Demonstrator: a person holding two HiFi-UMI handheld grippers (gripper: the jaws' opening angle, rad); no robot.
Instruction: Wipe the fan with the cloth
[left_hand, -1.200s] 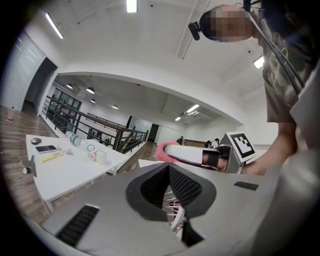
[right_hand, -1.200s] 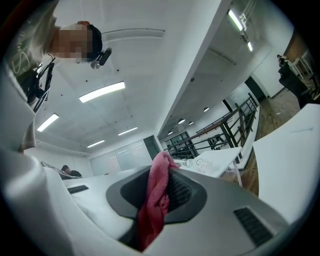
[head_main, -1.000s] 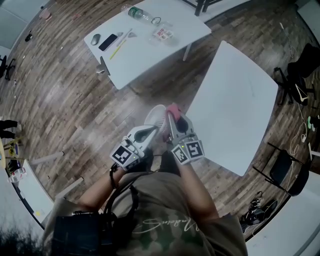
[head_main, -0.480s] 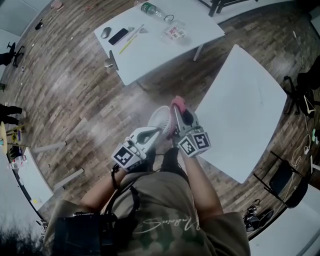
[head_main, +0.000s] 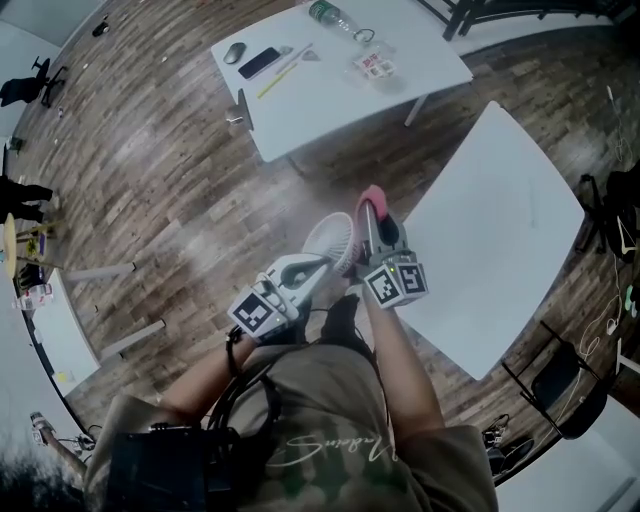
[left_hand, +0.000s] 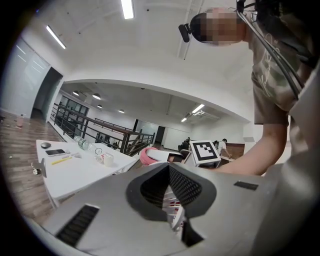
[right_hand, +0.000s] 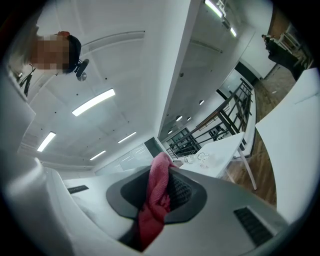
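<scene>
Sliding a little further along the right rim of the white fan (head_main: 330, 243), the pink cloth (head_main: 373, 197) pinched in the right gripper (head_main: 372, 215) looks mid-wipe; the left gripper (head_main: 322, 268), clenched tight on the fan, has kept it steady above the wooden floor (head_main: 180, 180).

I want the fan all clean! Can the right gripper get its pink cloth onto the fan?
Probably yes. The right gripper holds the cloth close beside the fan, which the left gripper holds up in the air. Nothing shows between them.
</scene>
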